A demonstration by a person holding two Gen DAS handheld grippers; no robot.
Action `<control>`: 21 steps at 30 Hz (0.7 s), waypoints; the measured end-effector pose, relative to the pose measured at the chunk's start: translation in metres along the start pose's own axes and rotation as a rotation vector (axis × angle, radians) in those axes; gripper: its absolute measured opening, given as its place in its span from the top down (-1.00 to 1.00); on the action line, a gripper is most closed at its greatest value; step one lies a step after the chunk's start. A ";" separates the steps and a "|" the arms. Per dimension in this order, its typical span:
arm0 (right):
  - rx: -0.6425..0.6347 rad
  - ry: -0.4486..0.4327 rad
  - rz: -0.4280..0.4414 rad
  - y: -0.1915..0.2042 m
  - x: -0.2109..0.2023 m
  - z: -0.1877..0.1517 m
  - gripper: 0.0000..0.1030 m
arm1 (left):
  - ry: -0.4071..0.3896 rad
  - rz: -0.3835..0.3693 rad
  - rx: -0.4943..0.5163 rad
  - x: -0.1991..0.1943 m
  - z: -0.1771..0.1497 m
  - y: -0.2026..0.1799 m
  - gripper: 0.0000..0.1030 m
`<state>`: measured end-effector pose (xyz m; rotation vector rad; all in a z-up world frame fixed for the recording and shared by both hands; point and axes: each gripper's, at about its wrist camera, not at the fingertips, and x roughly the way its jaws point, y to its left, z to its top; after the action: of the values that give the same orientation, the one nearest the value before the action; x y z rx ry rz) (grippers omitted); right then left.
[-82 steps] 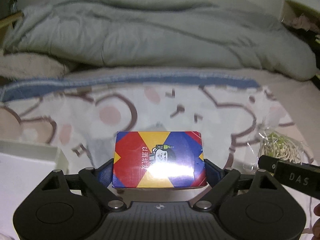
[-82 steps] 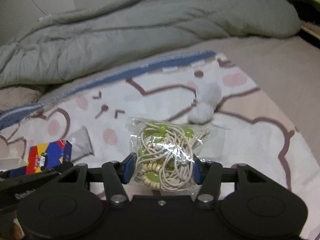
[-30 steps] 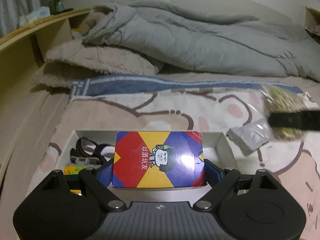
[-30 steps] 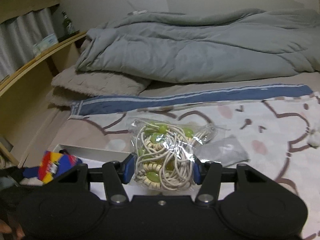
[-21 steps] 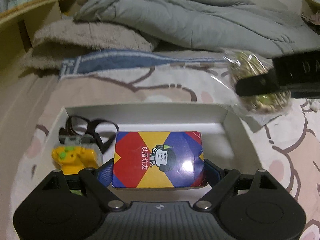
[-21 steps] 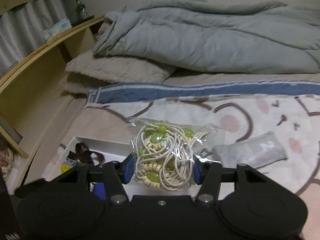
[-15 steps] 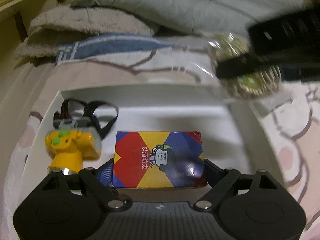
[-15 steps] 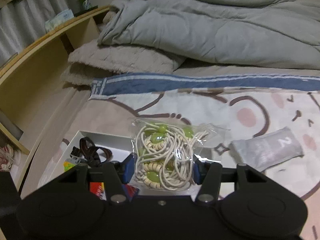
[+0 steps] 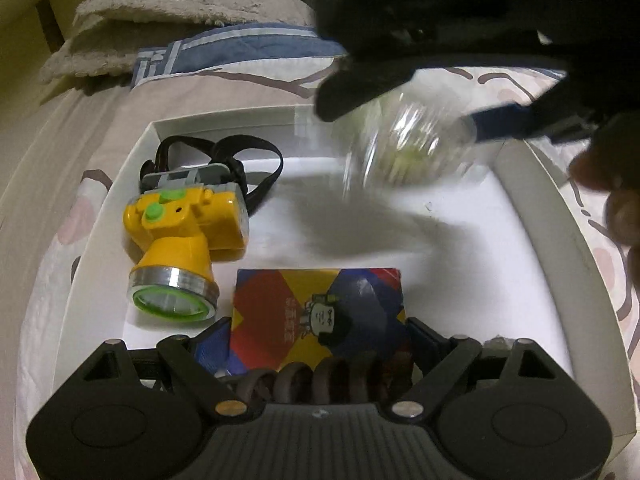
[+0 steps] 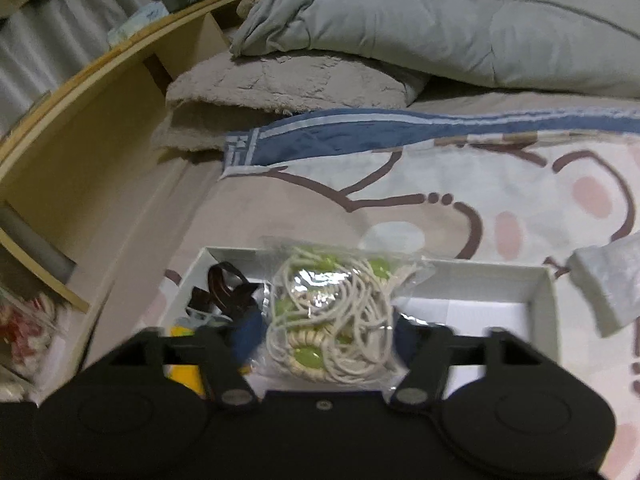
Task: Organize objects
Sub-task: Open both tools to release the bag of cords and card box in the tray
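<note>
A white box [image 9: 536, 216] lies on the bed. In the left wrist view my left gripper [image 9: 318, 334] has its jaws spread a little wider than the red, yellow and blue card box [image 9: 320, 316], which rests on the white box's floor. A yellow headlamp [image 9: 184, 240] with black straps lies at the box's left. My right gripper [image 10: 328, 332] is shut on a clear bag of cord and green beads [image 10: 336, 316], held over the white box [image 10: 540, 300]. The bag also shows blurred in the left wrist view [image 9: 408, 152].
A grey pouch [image 10: 608, 284] lies on the patterned sheet right of the box. A grey duvet [image 10: 440, 20] and a beige pillow [image 10: 280, 84] lie at the back. A wooden shelf [image 10: 80, 132] runs along the left. A dark spring [image 9: 320, 380] sits between the left gripper's arms.
Both grippers moved left from the sheet to over the white box and lowered. The left jaws have parted slightly from the card box, which now rests in the box.
</note>
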<state>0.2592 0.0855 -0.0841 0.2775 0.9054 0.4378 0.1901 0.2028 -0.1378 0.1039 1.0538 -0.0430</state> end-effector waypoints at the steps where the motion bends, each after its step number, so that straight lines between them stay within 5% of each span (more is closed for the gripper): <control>1: 0.006 0.001 -0.008 0.000 0.001 -0.001 -0.67 | -0.003 0.000 0.000 -0.001 0.001 0.000 -0.75; 14: -0.023 0.039 -0.023 -0.017 -0.016 -0.003 -0.50 | 0.062 0.003 -0.028 -0.007 0.012 -0.005 -0.73; 21: -0.047 0.052 -0.005 -0.023 -0.025 -0.004 -0.35 | -0.007 0.011 -0.043 -0.002 0.016 -0.006 -0.72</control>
<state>0.2480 0.0540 -0.0788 0.2223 0.9454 0.4631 0.2022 0.1949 -0.1292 0.0701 1.0467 -0.0108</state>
